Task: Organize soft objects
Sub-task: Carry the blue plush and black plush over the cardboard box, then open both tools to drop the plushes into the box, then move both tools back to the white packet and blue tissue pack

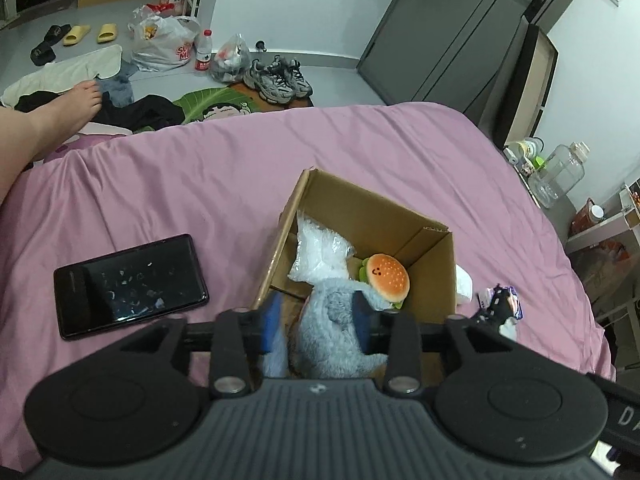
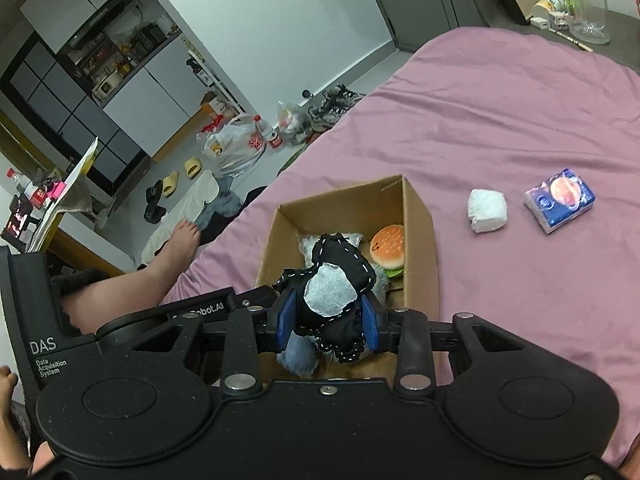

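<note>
Left hand-held gripper (image 1: 316, 322) parted around grey plush (image 1: 332, 332), long axis near-far, in box (image 1: 436, 276) on bed (image 1: 200, 184). Right hand-held gripper (image 2: 329, 322) clamping black plush (image 2: 340, 280) over box, near burger (image 2: 387, 246).

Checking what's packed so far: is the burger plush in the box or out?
In. The burger plush lies inside the open cardboard box, against its right wall, beside the grey plush.

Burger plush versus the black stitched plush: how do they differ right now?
The burger plush lies free in the cardboard box; the black stitched plush hangs clamped in the right tongs above it. Burger: orange, round. Black plush: dark, white-stitched, irregular. Both are small soft toys.
</note>
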`<state>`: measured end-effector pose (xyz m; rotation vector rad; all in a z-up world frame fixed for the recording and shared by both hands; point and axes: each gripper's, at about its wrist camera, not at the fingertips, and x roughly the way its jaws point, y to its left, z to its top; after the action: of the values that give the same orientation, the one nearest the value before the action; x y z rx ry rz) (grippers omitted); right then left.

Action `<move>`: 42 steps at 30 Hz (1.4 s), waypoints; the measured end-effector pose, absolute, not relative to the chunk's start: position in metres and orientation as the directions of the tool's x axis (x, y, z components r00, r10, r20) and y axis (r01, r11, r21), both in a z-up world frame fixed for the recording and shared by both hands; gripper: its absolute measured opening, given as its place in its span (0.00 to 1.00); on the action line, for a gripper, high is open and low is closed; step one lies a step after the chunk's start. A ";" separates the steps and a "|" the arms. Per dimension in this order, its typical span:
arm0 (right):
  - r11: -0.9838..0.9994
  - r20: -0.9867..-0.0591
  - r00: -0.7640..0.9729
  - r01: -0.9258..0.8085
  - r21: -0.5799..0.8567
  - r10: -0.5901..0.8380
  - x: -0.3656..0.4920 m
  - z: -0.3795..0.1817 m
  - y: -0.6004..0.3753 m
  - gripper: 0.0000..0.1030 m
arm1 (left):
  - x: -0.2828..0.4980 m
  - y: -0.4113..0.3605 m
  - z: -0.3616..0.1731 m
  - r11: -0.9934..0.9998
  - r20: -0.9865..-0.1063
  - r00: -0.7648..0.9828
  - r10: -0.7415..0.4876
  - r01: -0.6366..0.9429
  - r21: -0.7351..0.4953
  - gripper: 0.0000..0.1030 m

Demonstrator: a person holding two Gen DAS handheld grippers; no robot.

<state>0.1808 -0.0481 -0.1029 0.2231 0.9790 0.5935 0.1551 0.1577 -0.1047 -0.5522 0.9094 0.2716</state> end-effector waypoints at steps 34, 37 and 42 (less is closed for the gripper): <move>0.854 -0.727 0.447 -0.289 0.433 0.520 0.199 -0.111 -0.127 0.58 | 0.165 0.135 -0.072 0.865 -0.793 0.608 -0.048 -0.372 -0.337 0.60; 0.854 -0.721 0.459 -0.281 0.437 0.520 0.205 -0.108 -0.142 0.59 | 0.172 0.120 -0.069 0.874 -0.794 0.606 -0.051 -0.357 -0.329 0.60; 0.857 -0.713 0.476 -0.272 0.437 0.515 0.219 -0.102 -0.160 0.61 | 0.186 0.095 -0.064 0.884 -0.789 0.612 -0.050 -0.340 -0.320 0.60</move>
<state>0.2189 -0.1599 -0.1020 0.2797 0.9620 0.4885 0.1858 0.0955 -0.0637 -0.4725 0.9052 0.1745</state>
